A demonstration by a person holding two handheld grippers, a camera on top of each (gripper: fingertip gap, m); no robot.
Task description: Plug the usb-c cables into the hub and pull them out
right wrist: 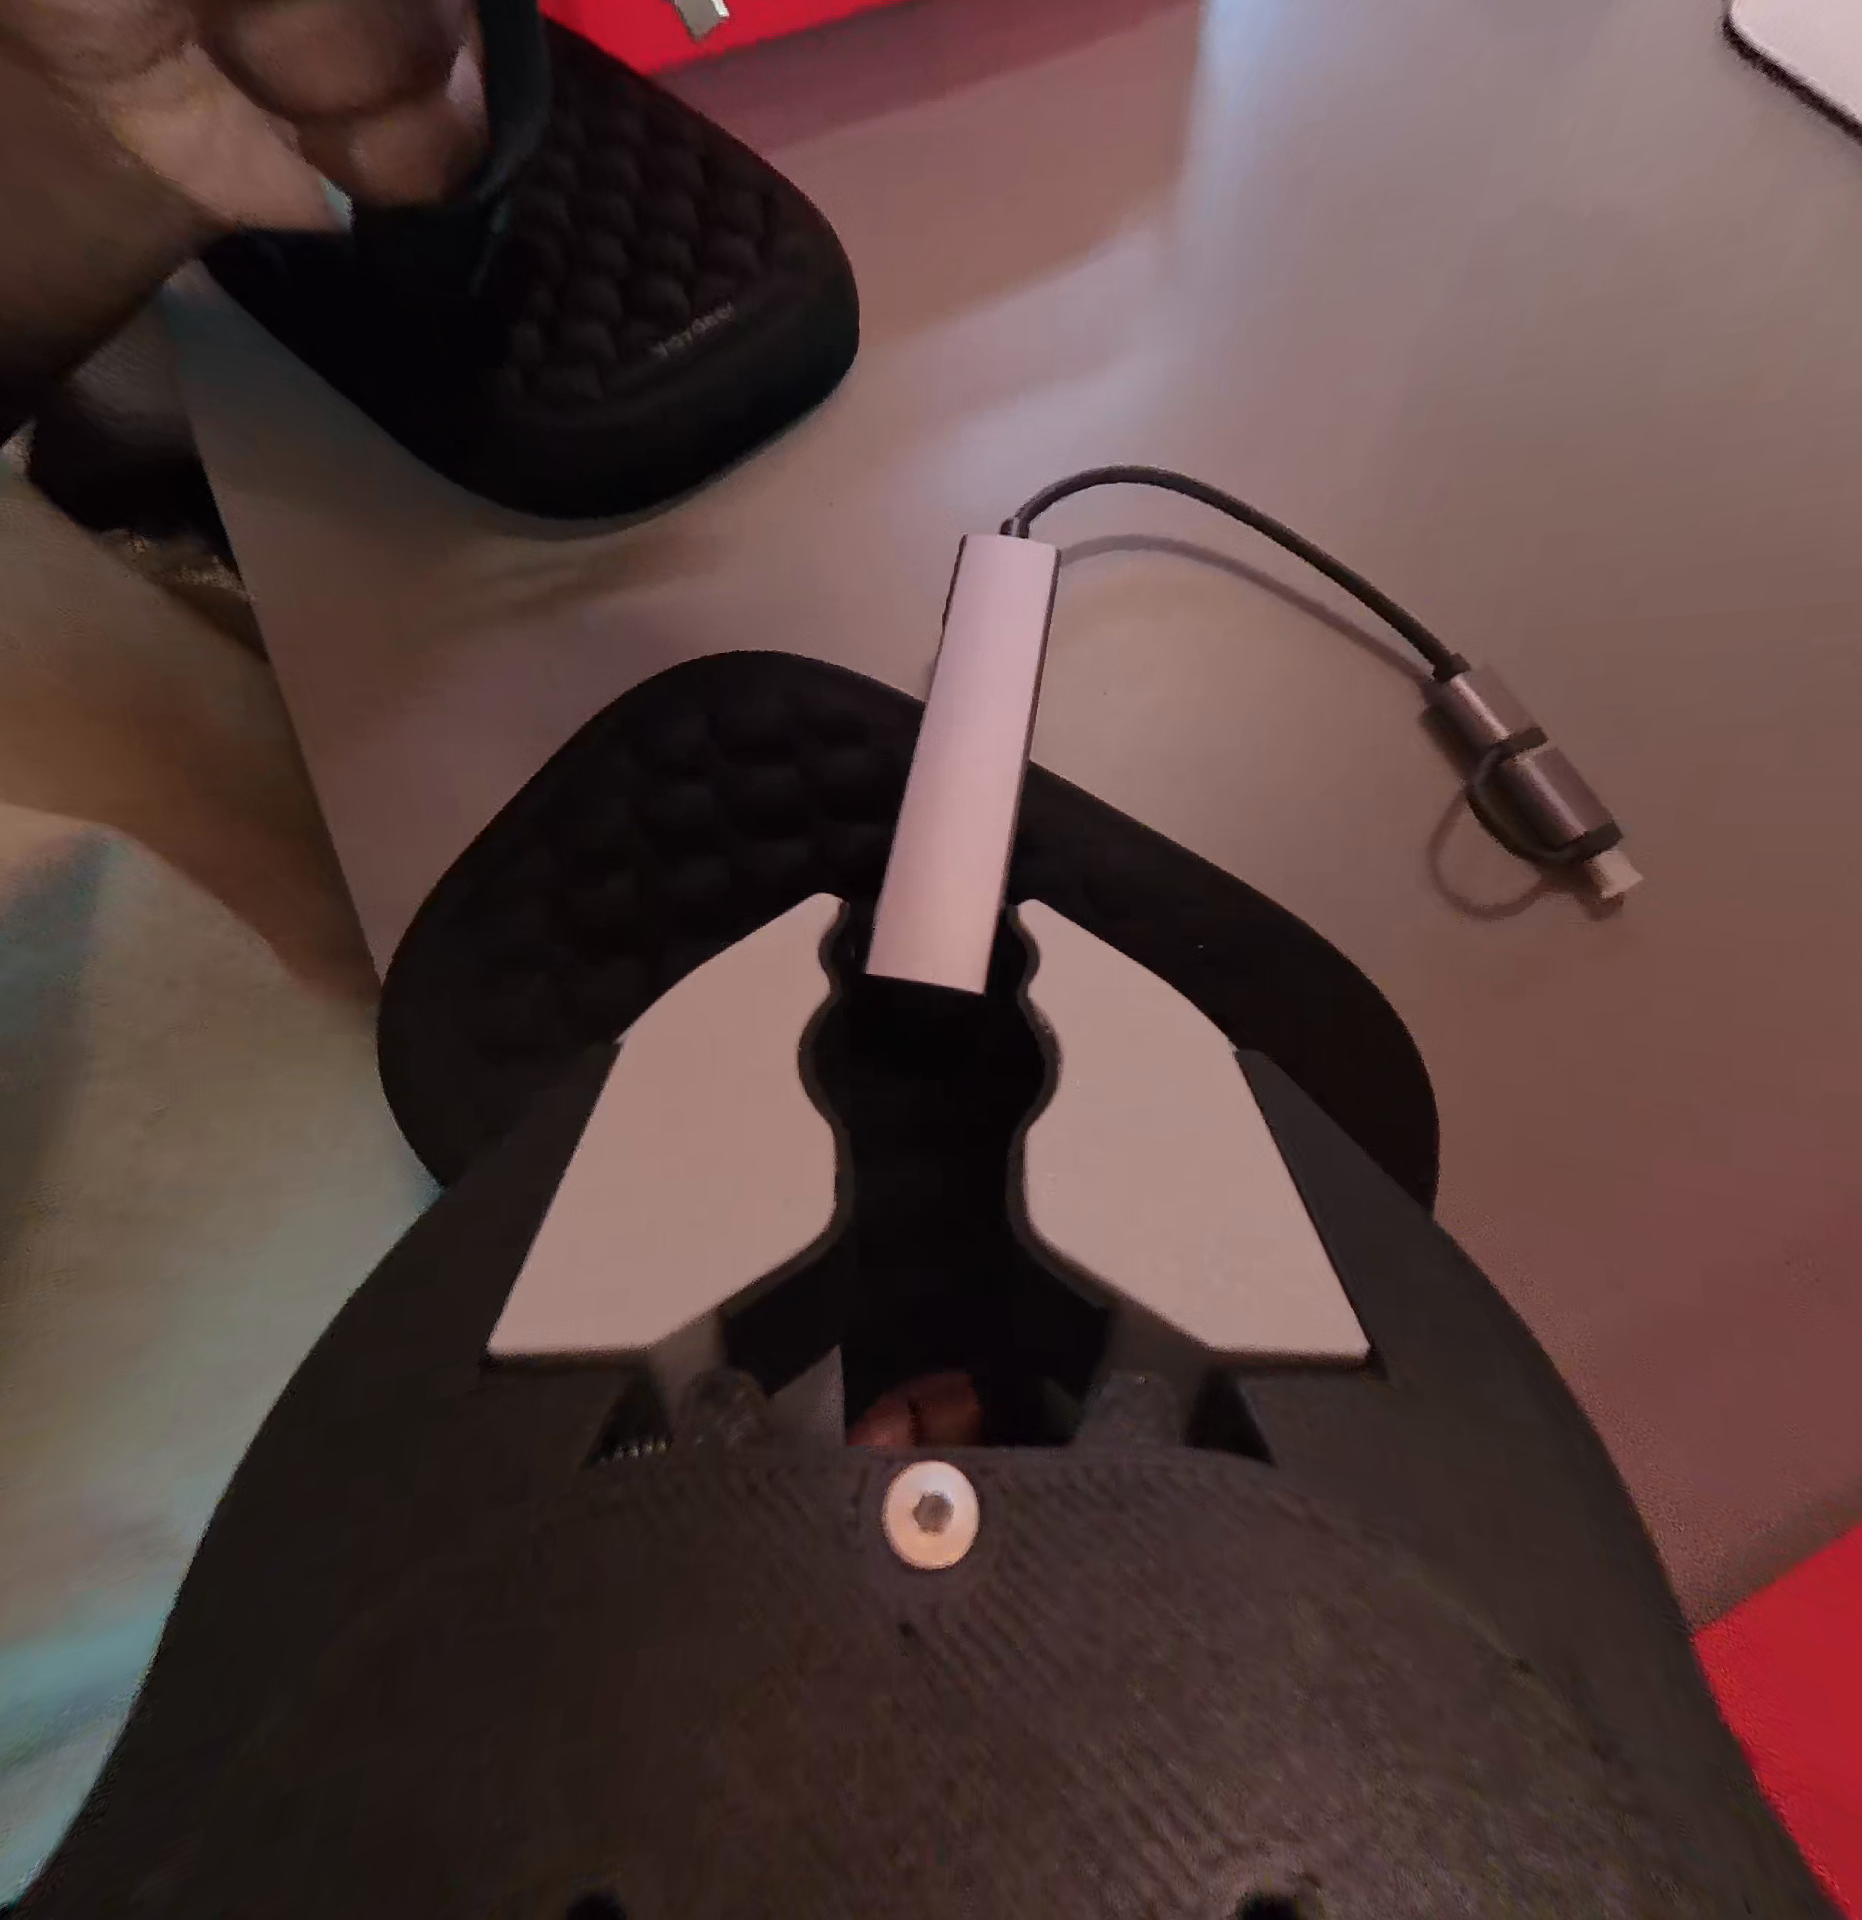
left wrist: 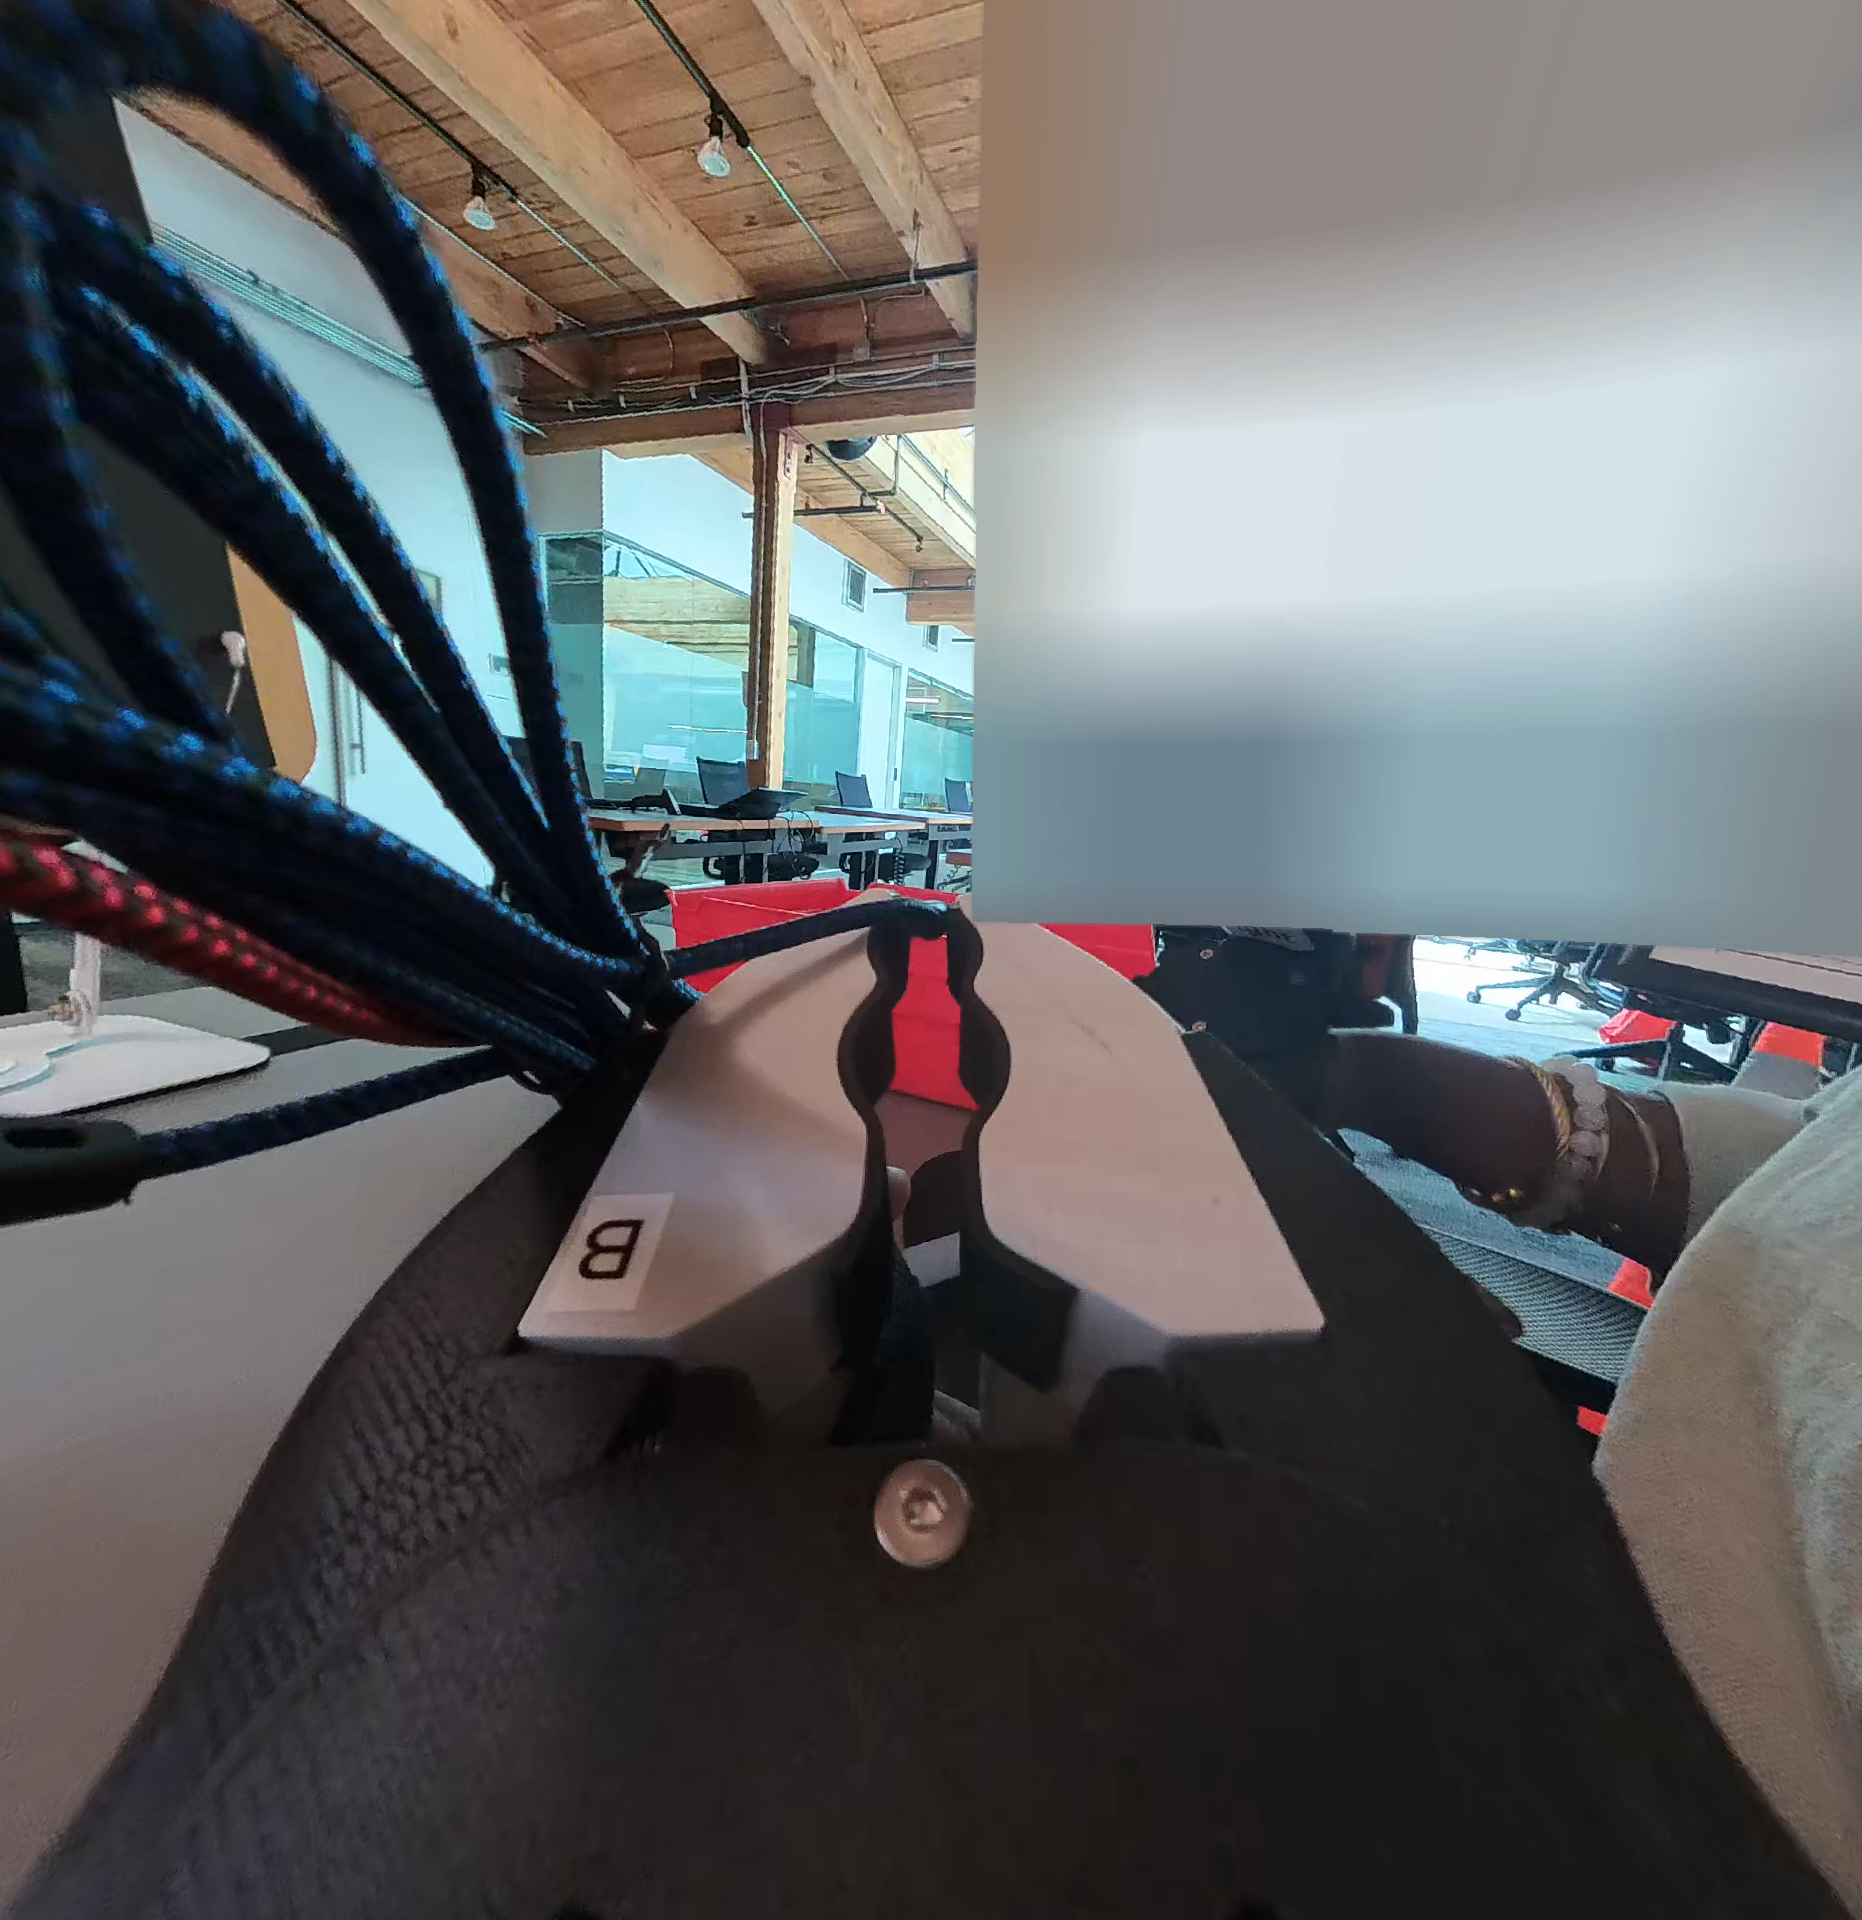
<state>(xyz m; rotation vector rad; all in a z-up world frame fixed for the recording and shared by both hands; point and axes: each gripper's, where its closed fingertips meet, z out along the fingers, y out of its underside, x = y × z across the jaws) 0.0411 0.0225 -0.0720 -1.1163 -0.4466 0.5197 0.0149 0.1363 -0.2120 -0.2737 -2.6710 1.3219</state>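
Hub (right wrist: 958,769) sits at frame centre, its near end clamped in the right gripper (right wrist: 932,940), likely steadied for plugging; left gripper (left wrist: 925,925) pinches a cable (left wrist: 781,940) at its tips, bundle (left wrist: 283,623) fanning upper left.

We see a grey table (right wrist: 1322,312) bearing two black textured pads (right wrist: 615,312), a white stand base (left wrist: 106,1060) at one side, red bins (left wrist: 761,925) and office chairs (left wrist: 1540,977) beyond.
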